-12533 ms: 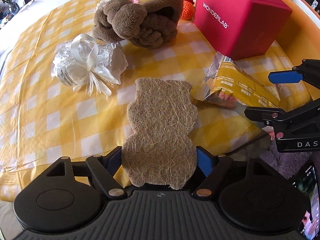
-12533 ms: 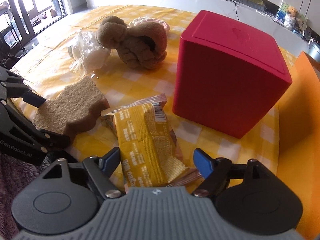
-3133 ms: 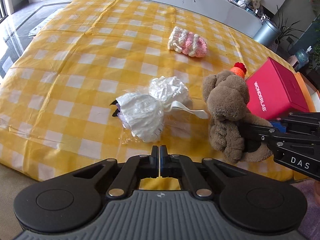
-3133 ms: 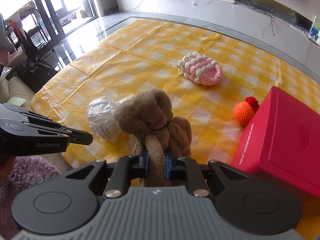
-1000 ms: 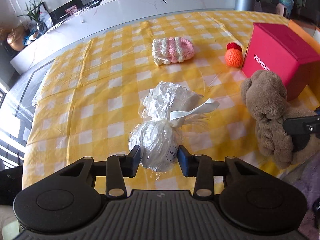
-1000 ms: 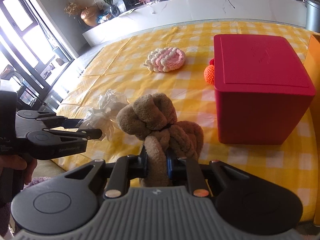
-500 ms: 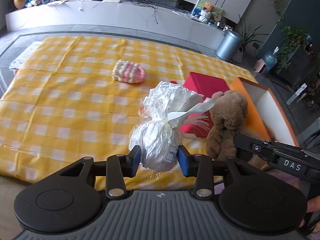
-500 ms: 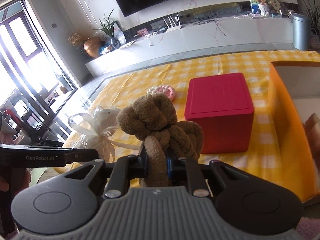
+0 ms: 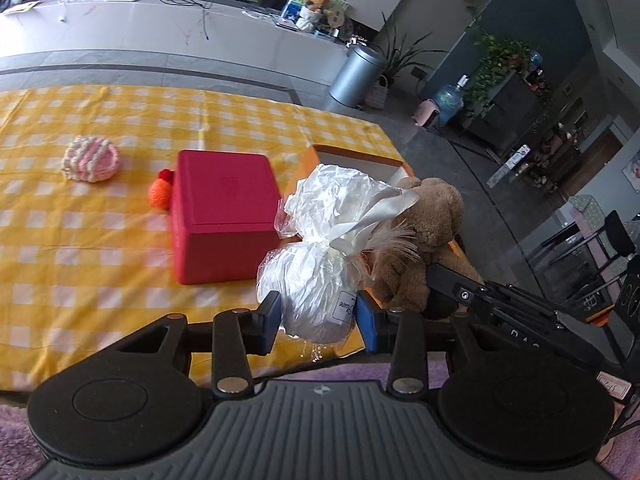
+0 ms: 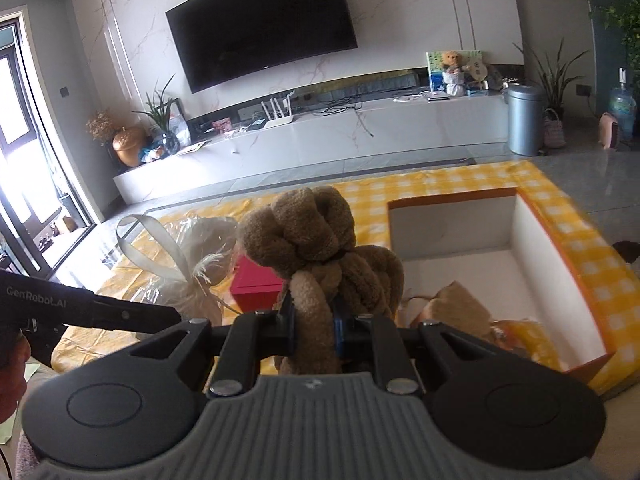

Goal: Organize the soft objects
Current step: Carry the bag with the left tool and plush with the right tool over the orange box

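Above the worktop's right edge, both loads airborne near the orange box [image 10: 556, 248].
Left hand-held gripper [image 9: 316, 318] pinches the cellophane-wrapped bundle [image 9: 320, 264] at its round lower half, pads pressed on crinkly film; right hand-held gripper [image 10: 314, 326] is clamped narrow on a limb of the brown knotted plush [image 10: 316, 248]. Judgement: both light and squashy. Film looks slippery and the ribbon neck is floppy, so grip the firm bulb, not the tail. Plush compresses, a limb pinch holds fine but it'll swing. Box already holds a tan pad and yellow packet at its near end; far end free. Red box [image 9: 224, 228], pink crochet piece [image 9: 90, 159] and orange ball [image 9: 159, 193] sit mid-worktop.
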A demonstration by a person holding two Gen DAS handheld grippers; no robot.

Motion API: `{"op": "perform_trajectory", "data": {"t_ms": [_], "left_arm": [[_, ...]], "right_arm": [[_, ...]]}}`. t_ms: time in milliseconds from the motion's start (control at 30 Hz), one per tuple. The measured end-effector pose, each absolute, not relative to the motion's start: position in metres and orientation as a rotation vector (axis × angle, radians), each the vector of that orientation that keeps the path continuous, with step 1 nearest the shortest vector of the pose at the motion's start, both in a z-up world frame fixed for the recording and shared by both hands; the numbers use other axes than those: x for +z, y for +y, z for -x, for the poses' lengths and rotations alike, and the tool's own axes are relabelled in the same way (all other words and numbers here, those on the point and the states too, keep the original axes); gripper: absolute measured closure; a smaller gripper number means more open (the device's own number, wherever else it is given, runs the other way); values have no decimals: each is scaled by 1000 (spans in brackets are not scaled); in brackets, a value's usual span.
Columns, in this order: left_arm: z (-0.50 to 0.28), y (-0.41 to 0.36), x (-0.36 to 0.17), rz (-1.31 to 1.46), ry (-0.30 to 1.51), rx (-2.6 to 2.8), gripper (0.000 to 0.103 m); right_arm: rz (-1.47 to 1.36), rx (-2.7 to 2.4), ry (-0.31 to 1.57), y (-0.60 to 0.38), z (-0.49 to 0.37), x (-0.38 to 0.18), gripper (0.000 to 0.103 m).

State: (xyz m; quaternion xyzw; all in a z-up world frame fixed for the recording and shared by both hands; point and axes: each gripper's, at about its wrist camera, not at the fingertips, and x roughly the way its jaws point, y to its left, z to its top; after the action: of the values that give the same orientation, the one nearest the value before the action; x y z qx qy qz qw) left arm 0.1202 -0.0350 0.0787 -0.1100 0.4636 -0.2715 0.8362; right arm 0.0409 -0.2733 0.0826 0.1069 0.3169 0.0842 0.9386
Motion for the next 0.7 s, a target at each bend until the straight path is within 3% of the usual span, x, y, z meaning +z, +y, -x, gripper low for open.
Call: {"op": "perform_trajectory", "data": {"t_ms": [700], "left_arm": [[-222,-192,38,114,1107,-649,58]], "right_arm": [[-179,-10,717,-389,-98,61,88]]}}
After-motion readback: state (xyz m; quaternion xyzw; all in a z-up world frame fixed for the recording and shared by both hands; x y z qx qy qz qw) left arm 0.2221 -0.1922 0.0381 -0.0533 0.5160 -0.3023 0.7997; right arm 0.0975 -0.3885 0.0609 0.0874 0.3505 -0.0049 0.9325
